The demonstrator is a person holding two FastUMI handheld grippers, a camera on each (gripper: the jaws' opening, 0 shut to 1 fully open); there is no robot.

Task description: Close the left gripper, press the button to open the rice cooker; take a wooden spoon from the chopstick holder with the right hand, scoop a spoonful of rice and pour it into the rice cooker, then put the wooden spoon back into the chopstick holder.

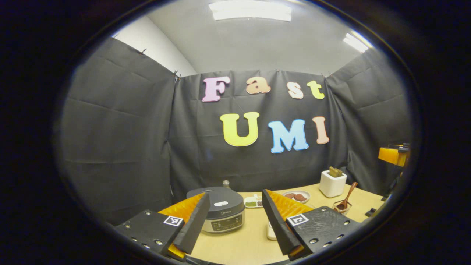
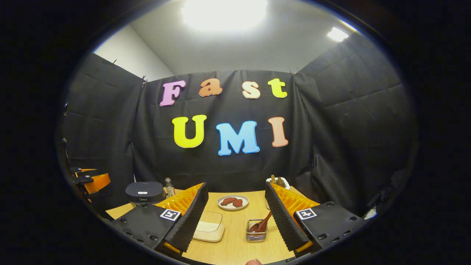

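The dark-lidded rice cooker stands shut on the wooden table, just beyond my left gripper, which is open and holds nothing. The same rice cooker sits at the far left in the right gripper view. A white chopstick holder with wooden handles sticking out stands at the back right. A wooden spoon leans in a small glass container in front of my right gripper, which is open and apart from it. The chopstick holder is partly hidden behind a finger there.
A plate with brown pieces sits mid-table, a small dish with green and dark contents beside the cooker, and a bottle behind it. A flat white tray lies near the right gripper's left finger. Black cloth walls enclose the table.
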